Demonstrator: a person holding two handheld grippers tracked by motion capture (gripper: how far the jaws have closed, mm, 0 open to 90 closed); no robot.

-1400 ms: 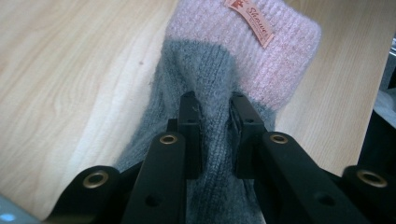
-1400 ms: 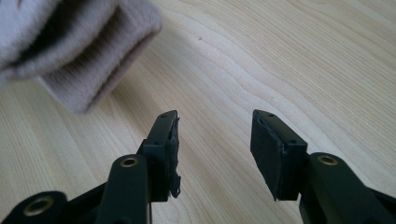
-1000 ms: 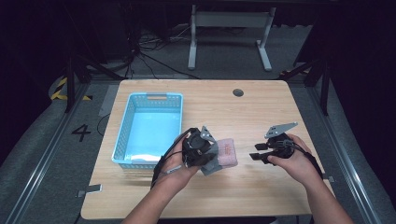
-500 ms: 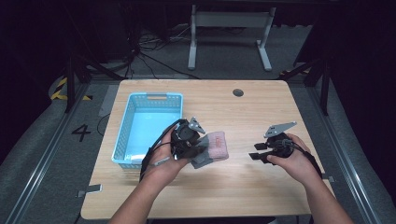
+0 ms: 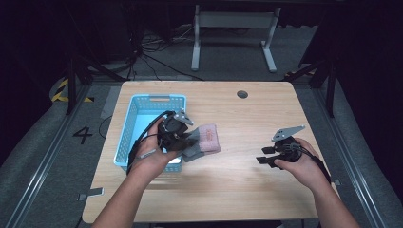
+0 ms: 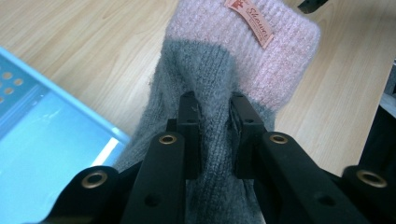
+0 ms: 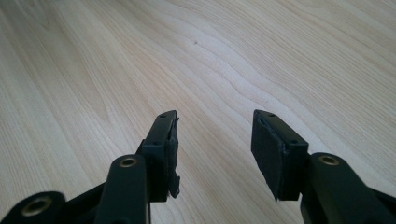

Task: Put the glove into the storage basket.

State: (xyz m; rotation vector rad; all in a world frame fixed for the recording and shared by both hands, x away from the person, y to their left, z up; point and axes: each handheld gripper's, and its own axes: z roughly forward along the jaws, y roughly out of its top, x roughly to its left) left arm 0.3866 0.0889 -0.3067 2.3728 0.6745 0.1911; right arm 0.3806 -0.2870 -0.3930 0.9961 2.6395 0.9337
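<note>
The desk carries a light blue basket near its left edge. The grey and pink sock has been lifted from the desk during the last second and carried toward the basket; now it hangs just beside the basket's right wall, above the wood. The left gripper has its jaws closed tightly on the grey part of the sock. This probably means the sock will go into the basket next. The right gripper rests near the right edge, its jaws wide apart and holding nothing.
</note>
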